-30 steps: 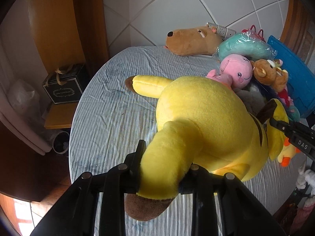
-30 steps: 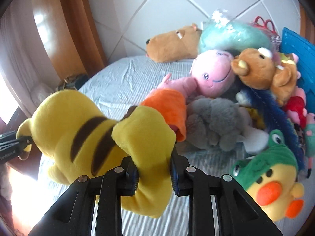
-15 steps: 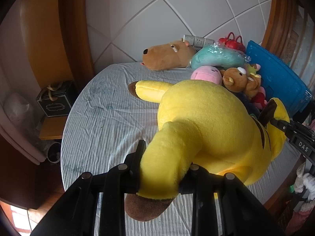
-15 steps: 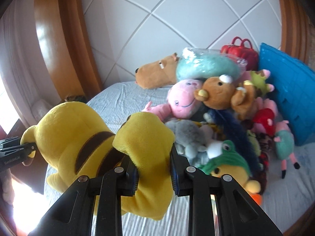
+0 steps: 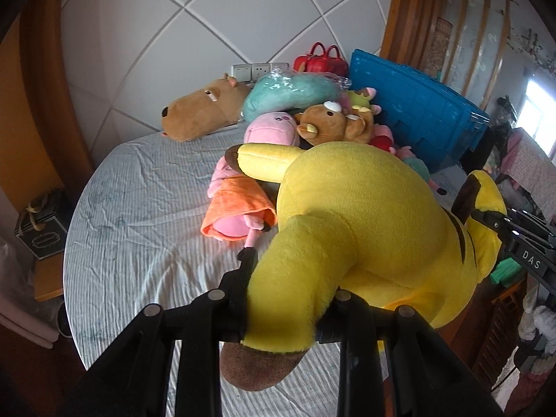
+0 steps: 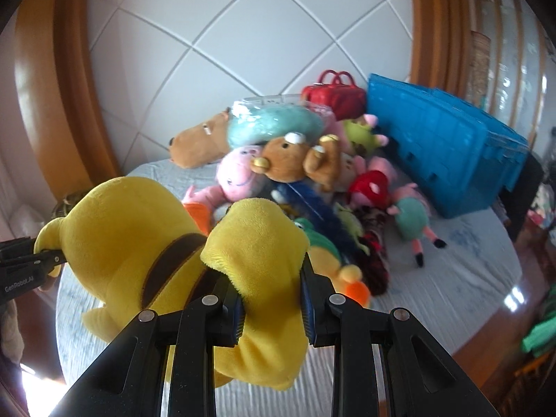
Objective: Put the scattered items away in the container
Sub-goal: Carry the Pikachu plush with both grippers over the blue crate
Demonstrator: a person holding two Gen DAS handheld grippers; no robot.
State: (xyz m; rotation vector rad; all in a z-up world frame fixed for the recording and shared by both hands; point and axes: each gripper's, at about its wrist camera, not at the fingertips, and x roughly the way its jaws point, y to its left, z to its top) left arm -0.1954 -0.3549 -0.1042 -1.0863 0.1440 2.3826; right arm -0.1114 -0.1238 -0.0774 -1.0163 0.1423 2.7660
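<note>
A big yellow plush (image 5: 365, 215) (image 6: 139, 236) with brown stripes hangs above the bed between my two grippers. My left gripper (image 5: 288, 295) is shut on one brown-tipped yellow limb. My right gripper (image 6: 272, 288) is shut on another yellow part at the plush's far end; it also shows at the right edge of the left wrist view, right gripper (image 5: 497, 219). The blue crate (image 5: 417, 104) (image 6: 448, 146) stands at the back right of the bed. A heap of plush toys lies before it: a brown bear (image 6: 295, 160), a pink toy (image 5: 274, 128), a teal pillow (image 5: 295, 90).
A brown capybara plush (image 5: 205, 111) lies by the tiled wall. A red handbag (image 6: 333, 93) sits behind the heap. The striped bedsheet (image 5: 139, 226) is bare on the left. A dark box (image 5: 41, 232) stands on a low shelf beside the bed. Wooden posts frame both sides.
Both grippers have risen and swung right with the yellow plush, lifting it off the sheet. The blue crate and the toy heap now show more fully; the orange-wrapped pink toy is uncovered.
</note>
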